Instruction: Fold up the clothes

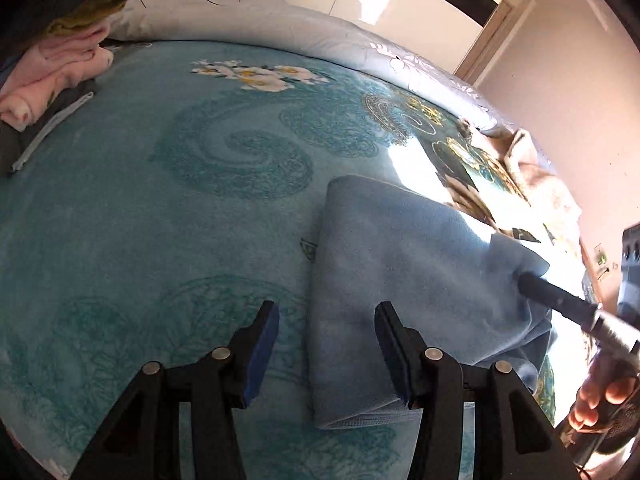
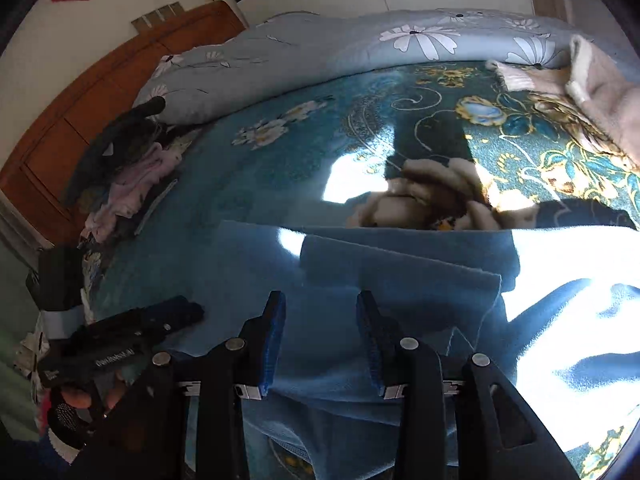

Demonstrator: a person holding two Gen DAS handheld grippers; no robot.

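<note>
Far left on the bed [image 1: 120, 208]: a heap of pink and dark clothes [image 1: 60, 76], with a grey strap [image 1: 52, 128] lying beside it. Beyond, along the back edge, a bunched grey floral quilt [image 1: 248, 12]. Broad open stretch of teal patterned bed cover between the heap and the middle, free of clutter.

Left gripper [image 1: 326, 336] hovering above the cover, fingers [image 1: 264, 344] parted to a moderate gap, nothing between them; right finger just over the left edge of the blue towel [image 1: 400, 264].

Blue towel folded into a thick, soft rectangle of several layers, fleecy surface, stitched hem showing at the near end; lying right of centre on the bed, its far right corner in strong sunlight.

Right gripper [image 2: 322, 336] poised over the towel's upper layers, fingers [image 2: 374, 340] narrowly apart, pads not pressing cloth in the right wrist view. Top layer's edge running crosswise just ahead of the fingertips.

Far right: a beige garment [image 2: 592, 92] at the bed's far corner, well apart from the towel; glare washing out the right side.
</note>
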